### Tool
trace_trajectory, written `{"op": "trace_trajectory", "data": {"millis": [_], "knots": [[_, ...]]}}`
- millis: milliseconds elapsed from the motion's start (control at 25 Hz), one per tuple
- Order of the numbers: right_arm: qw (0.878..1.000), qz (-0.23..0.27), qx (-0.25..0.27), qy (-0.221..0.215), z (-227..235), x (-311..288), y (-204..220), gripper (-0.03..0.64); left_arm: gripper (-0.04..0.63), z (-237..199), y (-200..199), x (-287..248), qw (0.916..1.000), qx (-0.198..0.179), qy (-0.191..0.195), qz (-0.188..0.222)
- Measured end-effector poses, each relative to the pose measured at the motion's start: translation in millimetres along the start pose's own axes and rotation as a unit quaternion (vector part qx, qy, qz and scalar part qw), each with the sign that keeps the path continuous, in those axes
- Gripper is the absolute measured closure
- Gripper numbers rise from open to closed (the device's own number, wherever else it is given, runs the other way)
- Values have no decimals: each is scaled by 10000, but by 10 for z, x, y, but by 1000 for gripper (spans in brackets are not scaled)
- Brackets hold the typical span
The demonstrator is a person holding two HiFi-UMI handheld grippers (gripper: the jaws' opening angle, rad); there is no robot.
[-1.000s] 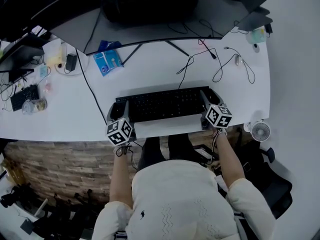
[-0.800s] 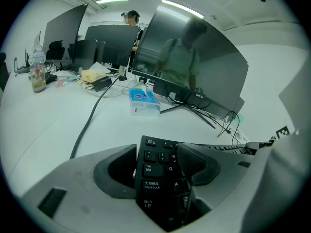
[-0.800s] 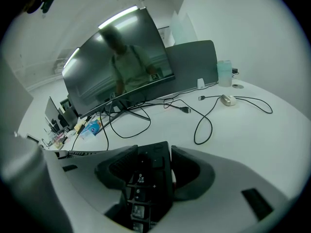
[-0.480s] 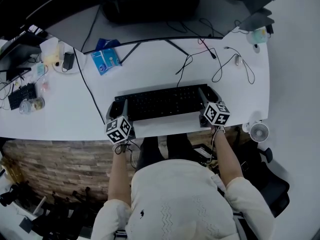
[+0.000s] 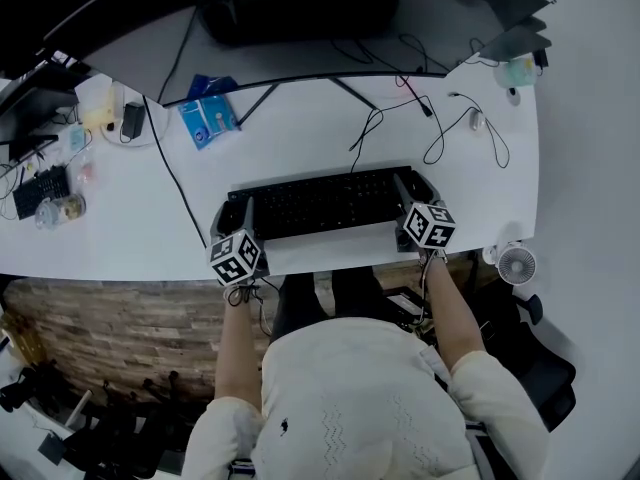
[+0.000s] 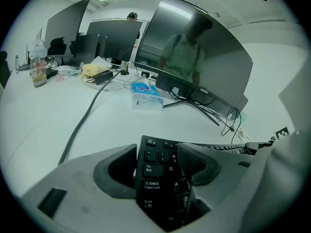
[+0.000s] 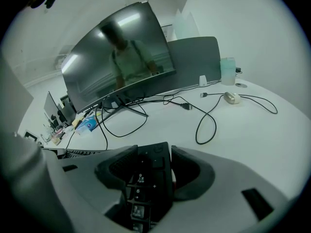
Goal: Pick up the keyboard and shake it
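Observation:
A black keyboard (image 5: 320, 203) stretches across the front of the white desk (image 5: 120, 233). My left gripper (image 5: 233, 220) is shut on its left end, and my right gripper (image 5: 414, 194) is shut on its right end. In the left gripper view the jaws of the left gripper (image 6: 160, 168) clamp the keyboard (image 6: 156, 176) around the Tab and Caps Lock keys. The right gripper view shows the right gripper (image 7: 153, 171) pinching the numpad end of the keyboard (image 7: 145, 181). The keyboard looks held slightly off the desktop.
A curved monitor (image 5: 290, 8) stands at the back on a two-legged stand. A blue tissue pack (image 5: 207, 120) lies at back left. Loose cables (image 5: 440, 133) and a small white device (image 5: 477, 120) are at back right. A black cable (image 5: 175, 173) crosses the desk. A small fan (image 5: 520, 264) sits at the desk's right.
Both grippers and the keyboard have shifted a little away from the person, toward the monitor. The grip on both ends is unchanged.

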State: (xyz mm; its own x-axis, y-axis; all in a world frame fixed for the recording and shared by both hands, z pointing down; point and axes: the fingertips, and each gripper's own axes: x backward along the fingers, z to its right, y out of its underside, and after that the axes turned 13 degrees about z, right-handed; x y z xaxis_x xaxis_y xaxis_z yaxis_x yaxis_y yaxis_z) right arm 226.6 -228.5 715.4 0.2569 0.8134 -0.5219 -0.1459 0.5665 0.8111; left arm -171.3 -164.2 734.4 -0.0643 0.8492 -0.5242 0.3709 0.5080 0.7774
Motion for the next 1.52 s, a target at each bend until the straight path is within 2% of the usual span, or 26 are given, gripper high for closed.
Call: {"op": "trace_trajectory", "data": {"millis": [400,1040,1520], "knots": [[9999,-62,16,78,40,1,97,400,342,-4,56,15,10000,-40,-4,-49],[9999,59,-93,72,69,9,131,393,342,-6,104,16,9998,108,173,87],[9999,-24,85,65,-40,207,197,347,342,-46,79,86,9997,-45,180,147]]}}
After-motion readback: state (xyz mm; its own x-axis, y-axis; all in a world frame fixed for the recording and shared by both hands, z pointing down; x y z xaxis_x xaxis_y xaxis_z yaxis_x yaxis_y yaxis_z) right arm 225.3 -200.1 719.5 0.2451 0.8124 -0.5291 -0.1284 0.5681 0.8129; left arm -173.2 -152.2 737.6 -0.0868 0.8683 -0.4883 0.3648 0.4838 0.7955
